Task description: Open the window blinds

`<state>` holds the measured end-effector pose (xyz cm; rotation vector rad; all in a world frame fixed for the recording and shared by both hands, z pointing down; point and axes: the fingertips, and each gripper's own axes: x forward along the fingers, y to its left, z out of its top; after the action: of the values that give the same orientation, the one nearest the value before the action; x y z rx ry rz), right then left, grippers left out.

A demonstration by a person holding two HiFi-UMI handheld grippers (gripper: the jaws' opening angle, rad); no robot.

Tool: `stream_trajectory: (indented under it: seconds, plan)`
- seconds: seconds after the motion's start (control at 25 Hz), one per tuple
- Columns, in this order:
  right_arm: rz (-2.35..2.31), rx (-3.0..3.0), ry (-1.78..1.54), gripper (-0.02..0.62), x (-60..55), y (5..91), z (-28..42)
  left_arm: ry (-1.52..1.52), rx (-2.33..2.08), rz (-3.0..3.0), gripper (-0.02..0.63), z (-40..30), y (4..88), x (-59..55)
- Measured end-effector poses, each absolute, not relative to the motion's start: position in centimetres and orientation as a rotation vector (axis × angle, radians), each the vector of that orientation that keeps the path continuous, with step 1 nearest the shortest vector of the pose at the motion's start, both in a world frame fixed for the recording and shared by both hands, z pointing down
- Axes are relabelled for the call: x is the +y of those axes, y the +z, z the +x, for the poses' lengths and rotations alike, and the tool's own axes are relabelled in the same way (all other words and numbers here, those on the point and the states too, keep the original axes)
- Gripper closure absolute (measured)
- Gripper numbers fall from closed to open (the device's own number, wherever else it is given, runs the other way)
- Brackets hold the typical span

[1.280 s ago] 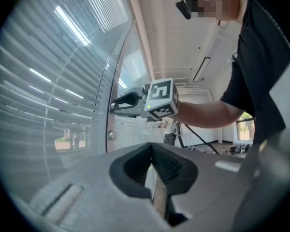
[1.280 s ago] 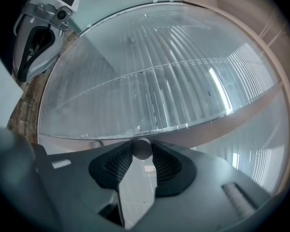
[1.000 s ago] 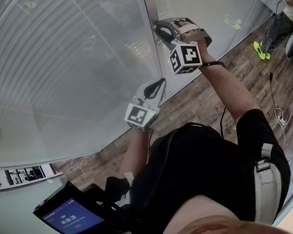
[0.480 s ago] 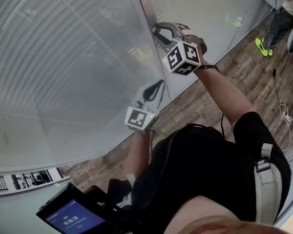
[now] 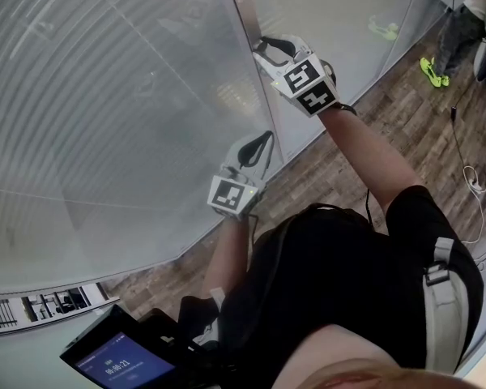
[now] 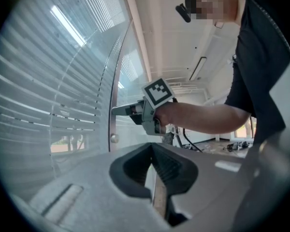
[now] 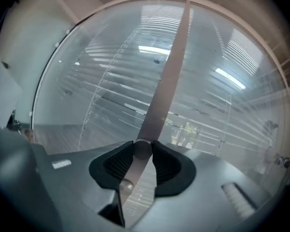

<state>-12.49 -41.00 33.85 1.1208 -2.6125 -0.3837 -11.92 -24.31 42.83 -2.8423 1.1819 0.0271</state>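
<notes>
Right gripper (image 5: 259,47) clamped on a small round knob (image 7: 143,149) on the frame post (image 7: 167,76), between the left and right blinds (image 5: 105,104). Left gripper (image 6: 153,159): jaws together, empty, nearer and lower. Judgement: knob stiff, smooth, may slip; grip squarely across its rim, turn gently. Slats light, behind glass, not reachable directly

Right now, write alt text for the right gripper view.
The right gripper has its two dark jaws closed on a small round knob on the frame strip between two glass panes. Pale horizontal blind slats show through the glass on both sides.
</notes>
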Motion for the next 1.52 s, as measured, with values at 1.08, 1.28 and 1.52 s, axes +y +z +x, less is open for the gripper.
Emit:
stream_trajectory:
  seconds: [1.08, 1.28, 1.52]
  plan:
    - [1.228, -2.883, 0.267, 0.474, -41.2, 34.2, -11.1, 0.025, 1.144, -2.861, 0.603, -12.8, 44.3, -23.2]
    - [1.191, -2.873, 0.100, 0.429, -40.8, 34.0, -11.1, -0.001, 1.153, -2.902, 0.603, -12.3, 43.7, -22.9]
    - [1.091, -2.701, -0.430, 0.380, -39.3, 33.4, -10.8, 0.022, 1.188, -2.868, 0.603, -12.8, 44.6, -23.1]
